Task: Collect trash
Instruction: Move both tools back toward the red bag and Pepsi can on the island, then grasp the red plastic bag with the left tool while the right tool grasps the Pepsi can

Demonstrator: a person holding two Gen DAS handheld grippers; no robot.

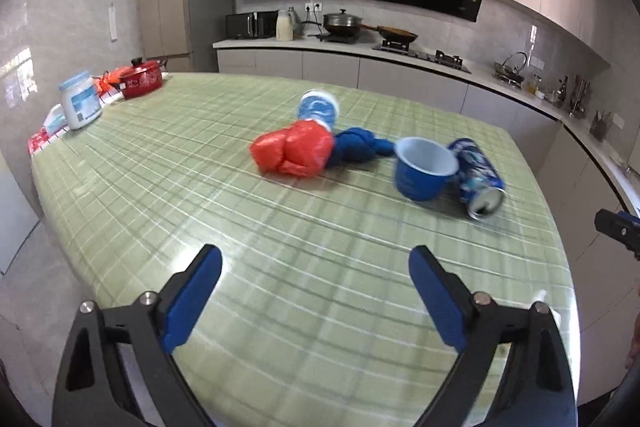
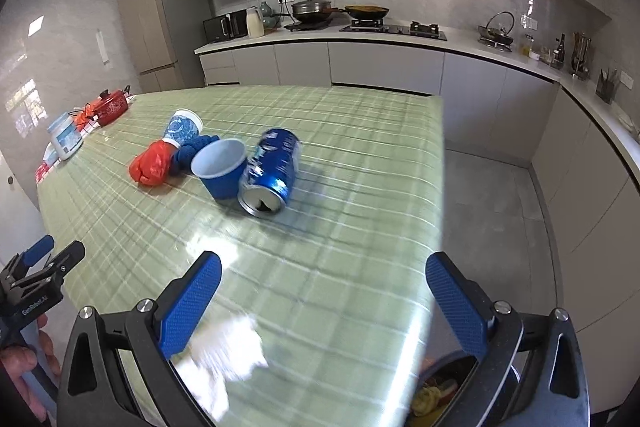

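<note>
Right wrist view: my right gripper [image 2: 322,277] is wide open and empty, left gripper [image 1: 316,271] likewise. Soda can [image 2: 270,177] lies on its side touching the upright blue cup [image 2: 220,169]; red bag [image 2: 150,163] just beyond the cup. Risks: can rolls off toward the table [image 2: 360,147] edge if nudged, or I knock the cup over grabbing it.

Left gripper [image 1: 316,261] and right gripper [image 2: 323,269]: black frames, silver screws, textured blue pads [image 2: 188,307].
</note>
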